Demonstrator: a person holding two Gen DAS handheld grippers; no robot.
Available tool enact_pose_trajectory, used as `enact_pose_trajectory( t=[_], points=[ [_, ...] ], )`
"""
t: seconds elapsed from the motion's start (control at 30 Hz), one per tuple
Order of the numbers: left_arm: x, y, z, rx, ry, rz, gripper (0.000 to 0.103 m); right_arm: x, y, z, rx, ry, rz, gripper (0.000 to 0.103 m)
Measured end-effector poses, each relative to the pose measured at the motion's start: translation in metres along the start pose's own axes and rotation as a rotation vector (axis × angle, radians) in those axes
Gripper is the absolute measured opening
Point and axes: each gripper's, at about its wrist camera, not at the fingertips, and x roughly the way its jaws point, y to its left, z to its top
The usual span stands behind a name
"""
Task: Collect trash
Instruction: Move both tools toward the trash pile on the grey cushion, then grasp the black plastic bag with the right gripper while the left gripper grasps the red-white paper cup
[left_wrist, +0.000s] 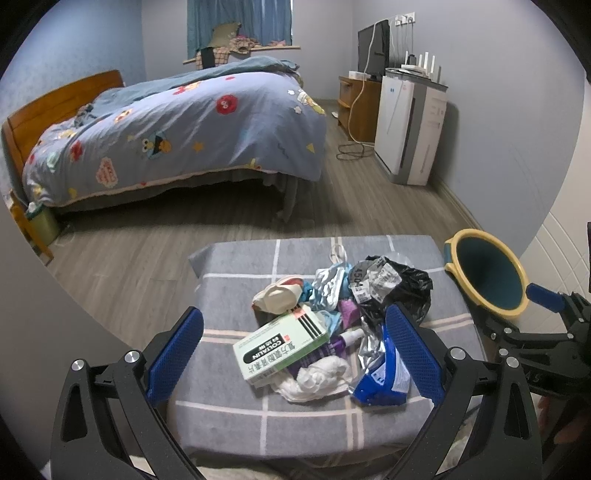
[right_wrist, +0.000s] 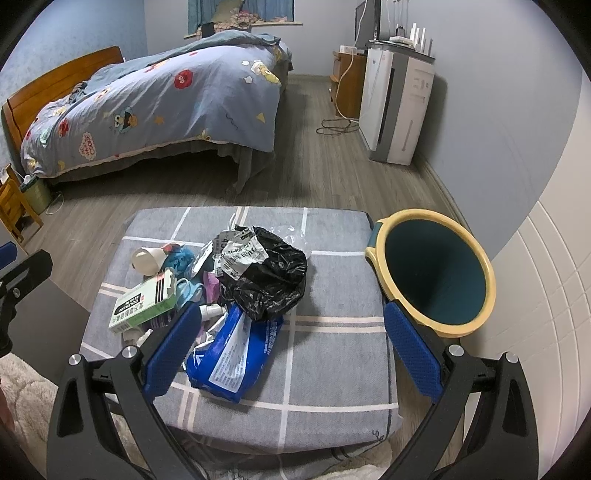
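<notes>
Left wrist view: the left gripper (left_wrist: 293, 350) hangs over the near part of a grey checked cushion (left_wrist: 229, 417), its 2 blue-padded fingers (left_wrist: 175, 354) spread wide with nothing between them. Beneath and just ahead lies the trash pile. A green-and-white medicine box (left_wrist: 280, 345) lies tilted on top of a crumpled white tissue (left_wrist: 314, 378). Beside them on the right is a blue plastic wrapper (left_wrist: 380, 387), partly behind the right-hand finger. Farther back sit a crushed paper cup (left_wrist: 275, 295), a creased silver foil packet (left_wrist: 328, 284) and a black plastic bag (left_wrist: 413, 286). A teal bin with a yellow rim (left_wrist: 487, 273) stands just beside the cushion's right edge, its mouth tipped toward the camera. The right gripper (left_wrist: 546, 297) shows at the right edge near the bin; its spread cannot be told from here. A bed with a blue patterned duvet (left_wrist: 177, 125) fills the background.

Right wrist view: the right gripper (right_wrist: 293, 345) is released too, its fingers (right_wrist: 413, 350) wide apart and holding nothing. The wrapper (right_wrist: 232, 354) lies between them, just by the left-hand finger. The black bag (right_wrist: 266, 280) rests on top of the pile, the box (right_wrist: 144, 301) at its left. The bin (right_wrist: 432, 277) sits close by the right-hand finger.
</notes>
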Motion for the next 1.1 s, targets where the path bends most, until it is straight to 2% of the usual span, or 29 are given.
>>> enact_pose_trajectory(
  t=[0.13,0.23,0.33,0.43,0.53,0.57,0.6,0.63,0.7,0.77,0.9,0.97,1.03,1.1],
  points=[
    [0.008,0.009,0.001,-0.014,0.014,-0.033,0.098,-0.002,-0.005,0.009,0.022,0.006,0.027,0.098],
    [0.015,0.012,0.008,-0.017,0.002,-0.028,0.098,-0.001,-0.014,0.023,0.053,0.011,0.069,0.098],
    [0.025,0.018,0.019,-0.074,0.012,-0.035,0.098,0.006,-0.02,0.039,0.055,0.007,0.043,0.098],
    [0.044,0.026,0.032,-0.092,0.066,-0.038,0.098,0.019,-0.028,0.057,0.098,0.019,0.047,0.098],
    [0.062,0.034,0.045,-0.146,0.078,-0.121,0.098,0.028,-0.031,0.078,0.122,0.024,0.09,0.098],
    [0.065,0.036,0.05,-0.139,0.032,-0.122,0.098,0.03,-0.031,0.081,0.122,0.028,0.106,0.098],
    [0.068,0.038,0.054,-0.129,-0.011,-0.112,0.098,0.036,-0.03,0.086,0.111,0.047,0.141,0.098],
    [0.076,0.038,0.055,-0.11,-0.006,-0.084,0.098,0.039,-0.028,0.088,0.095,0.059,0.155,0.098],
    [0.087,0.043,0.061,-0.1,-0.058,-0.075,0.098,0.05,-0.023,0.09,0.063,0.058,0.107,0.098],
    [0.1,0.049,0.062,-0.126,-0.056,-0.087,0.098,0.06,-0.022,0.087,0.053,0.057,0.073,0.098],
    [0.136,0.044,0.054,-0.029,0.067,-0.017,0.098,0.081,-0.028,0.086,0.09,0.067,0.111,0.098],
    [0.148,0.039,0.049,0.011,0.1,0.031,0.098,0.093,-0.033,0.087,0.107,0.077,0.133,0.098],
    [0.157,0.037,0.044,0.041,0.095,0.058,0.098,0.104,-0.034,0.087,0.096,0.086,0.117,0.098],
    [0.168,0.035,0.039,0.057,0.126,0.039,0.098,0.12,-0.035,0.083,0.075,0.116,0.114,0.098]
  ],
)
